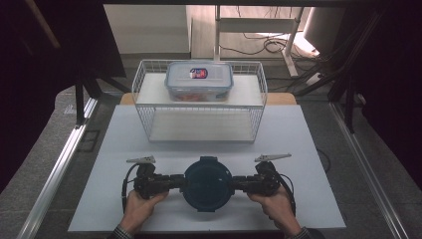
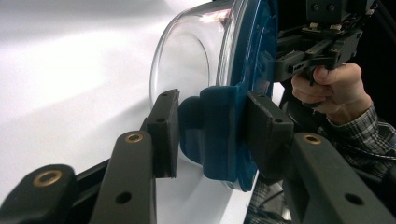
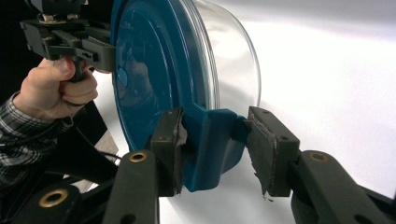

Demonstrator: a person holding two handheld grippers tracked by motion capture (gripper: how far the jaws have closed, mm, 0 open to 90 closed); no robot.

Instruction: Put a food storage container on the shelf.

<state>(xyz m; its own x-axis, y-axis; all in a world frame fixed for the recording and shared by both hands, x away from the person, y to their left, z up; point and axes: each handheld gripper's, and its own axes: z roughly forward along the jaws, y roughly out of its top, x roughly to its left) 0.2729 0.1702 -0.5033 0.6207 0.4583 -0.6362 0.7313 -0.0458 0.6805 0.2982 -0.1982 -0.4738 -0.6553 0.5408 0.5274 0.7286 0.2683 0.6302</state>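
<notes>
Clamping opposite latch tabs of the round container [image 1: 207,183], left claw [image 1: 181,183] and right claw [image 1: 234,184] risk slipping if squeezed unevenly

Dark blue lid [image 1: 207,182] on clear glass bowl [image 2: 187,60] (plaid sleeve [image 3: 18,135] nearby), white table [image 1: 298,149], white wire basket [image 1: 144,107]

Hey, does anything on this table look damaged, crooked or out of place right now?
One thing: in the right gripper view, the pad on the right gripper looks frayed, its edge ragged and peeling. Otherwise the round glass container with its blue lid sits level between both grippers, and the rectangular lidded box rests squarely on the wire rack.
</notes>
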